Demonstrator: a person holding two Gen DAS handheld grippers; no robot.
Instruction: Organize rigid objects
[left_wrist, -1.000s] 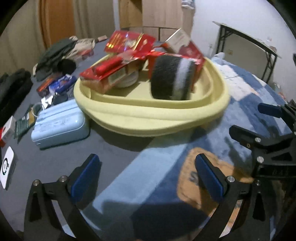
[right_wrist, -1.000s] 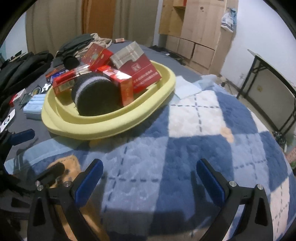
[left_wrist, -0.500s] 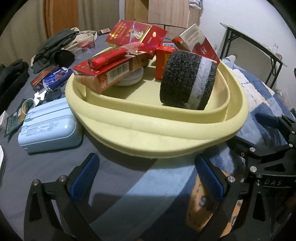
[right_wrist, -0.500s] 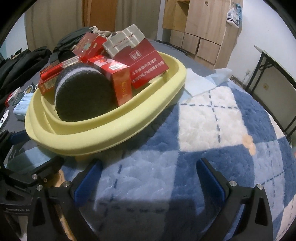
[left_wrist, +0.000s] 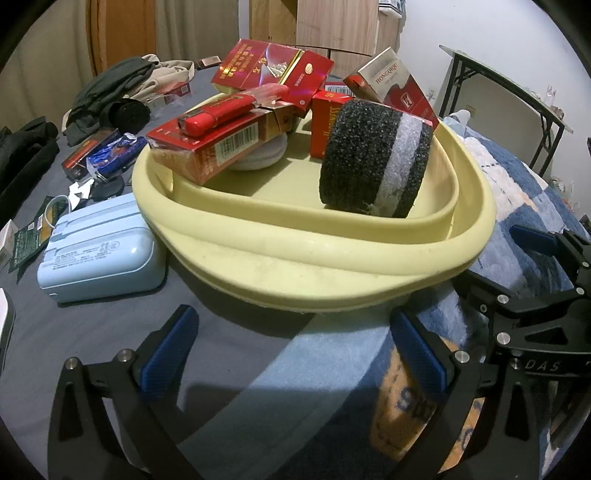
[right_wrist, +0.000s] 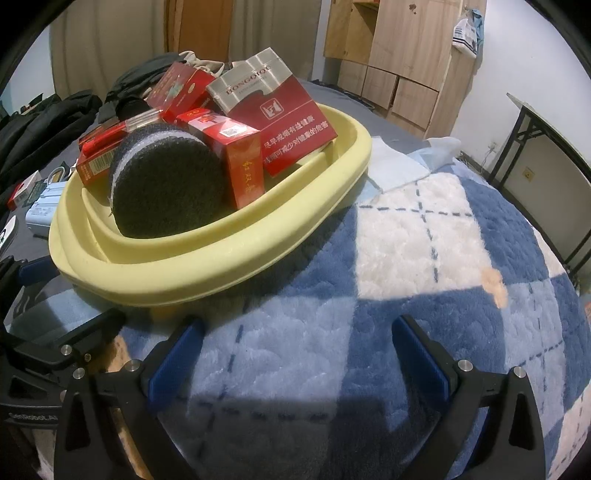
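A pale yellow basin (left_wrist: 303, 266) (right_wrist: 207, 273) sits on the bed and holds a black foam roll with a white band (left_wrist: 373, 162) (right_wrist: 166, 192), several red cigarette boxes (left_wrist: 210, 147) (right_wrist: 280, 122) and a red lighter (left_wrist: 221, 114). My left gripper (left_wrist: 291, 350) stands open just short of the basin's near rim, nothing between its fingers. My right gripper (right_wrist: 299, 354) is open over the blue checked blanket, beside the basin's right side. Each gripper shows at the edge of the other's view.
A light blue case (left_wrist: 96, 251) lies left of the basin. Behind it are small packets (left_wrist: 107, 155), dark clothes (left_wrist: 107, 99) and a black bag (left_wrist: 22, 155). A folding table (left_wrist: 517, 107) stands by the wall, wooden cabinets (right_wrist: 399, 55) at the back.
Both grippers have moved in toward the basin, which now looms larger and nearer in both views. Both stay open and hold nothing.
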